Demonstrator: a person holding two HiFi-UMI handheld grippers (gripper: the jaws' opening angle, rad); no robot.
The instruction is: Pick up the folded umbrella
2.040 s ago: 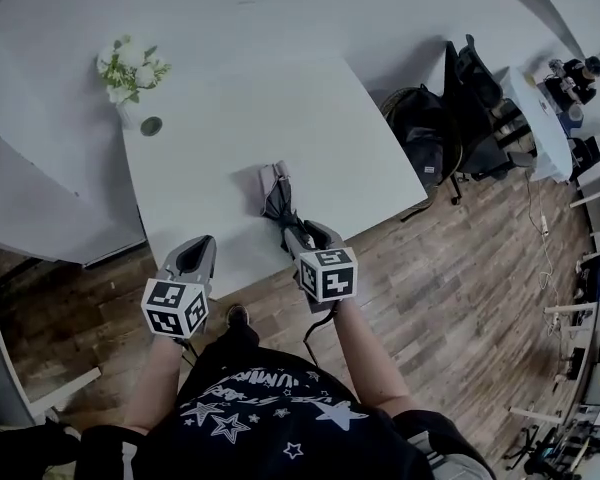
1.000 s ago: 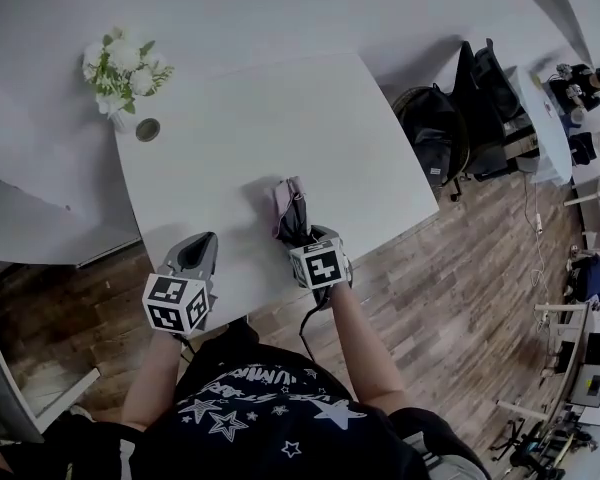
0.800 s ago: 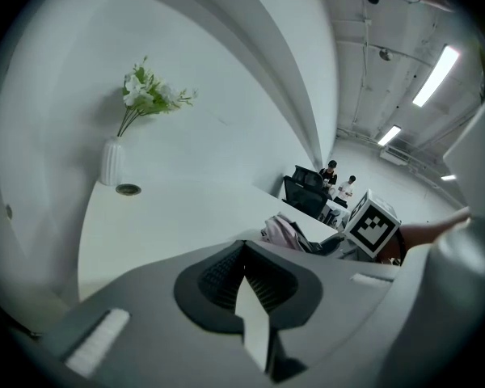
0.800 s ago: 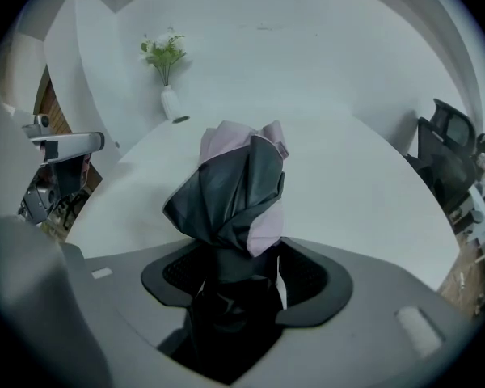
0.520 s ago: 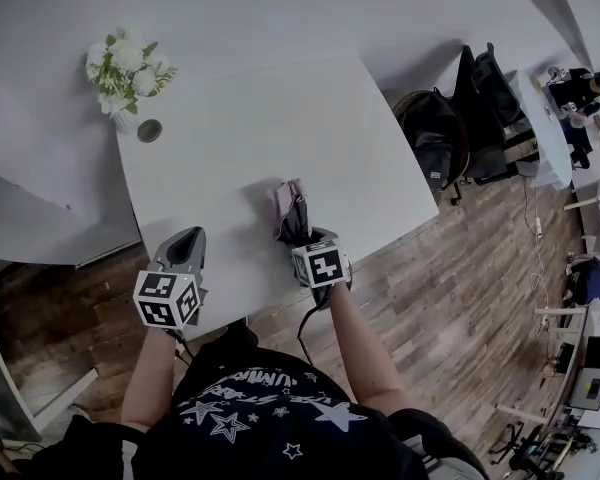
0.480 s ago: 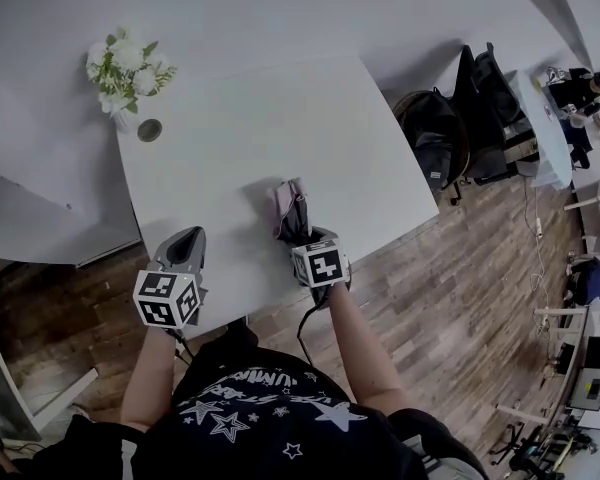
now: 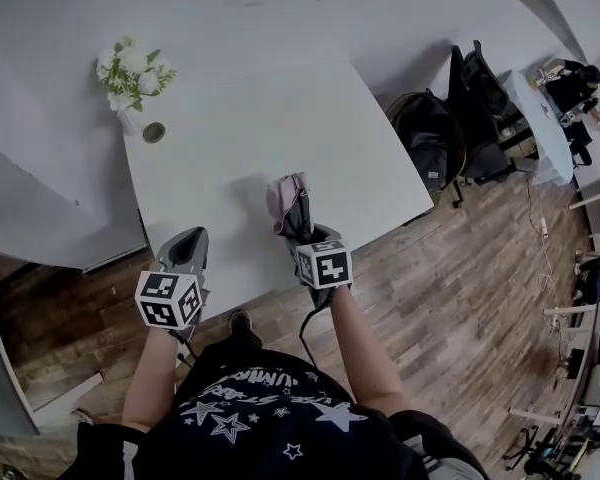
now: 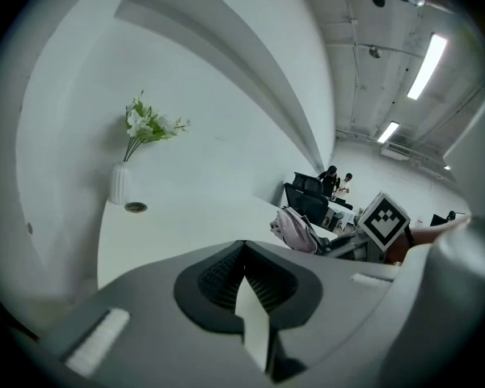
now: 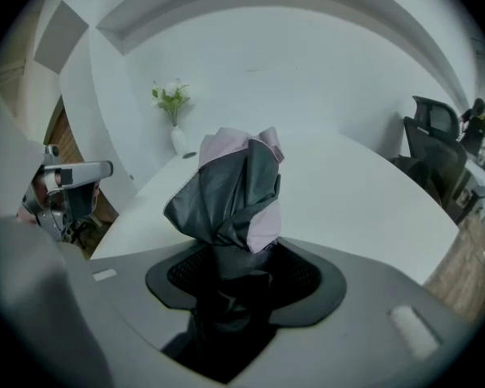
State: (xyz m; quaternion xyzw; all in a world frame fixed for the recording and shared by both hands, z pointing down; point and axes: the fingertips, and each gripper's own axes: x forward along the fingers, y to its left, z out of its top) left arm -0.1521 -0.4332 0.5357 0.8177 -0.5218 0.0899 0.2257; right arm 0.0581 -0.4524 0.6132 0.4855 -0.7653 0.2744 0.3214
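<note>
Right gripper (image 7: 308,236): positioned over the near edge of the white table (image 7: 240,108); jaws closing, with the folded umbrella (image 9: 230,186) between them; the ribbed pads bear on the dark lower part of the umbrella on both sides; the gripper therefore holds the umbrella.

Folded umbrella: dark grey fabric with pale pink panels, bunched and creased; the gripped end sits deep between the right jaws; the free end rises out of the jaws, tilted away from the person, above the near part of the tabletop; the views do not show whether any fold touches the table.

Left gripper (image 7: 187,238): located at the near left edge of the table, well apart from the right gripper; jaws brought together at the tips, nothing between them; in the left gripper view the umbrella and the marker cube of the right gripper appear off to the right.

Table contents: a white vase of white flowers (image 7: 130,73) stands at the far left corner; a small dark round object (image 7: 154,132) lies just beside the vase; the rest of the surface carries only the umbrella's shadow.

Surroundings: dark office chairs (image 7: 435,138) stand to the right of the table; the floor (image 7: 460,298) is wooden plank; the person wears a dark shirt with printed stars (image 7: 260,408); both forearms extend forward to the grippers.
</note>
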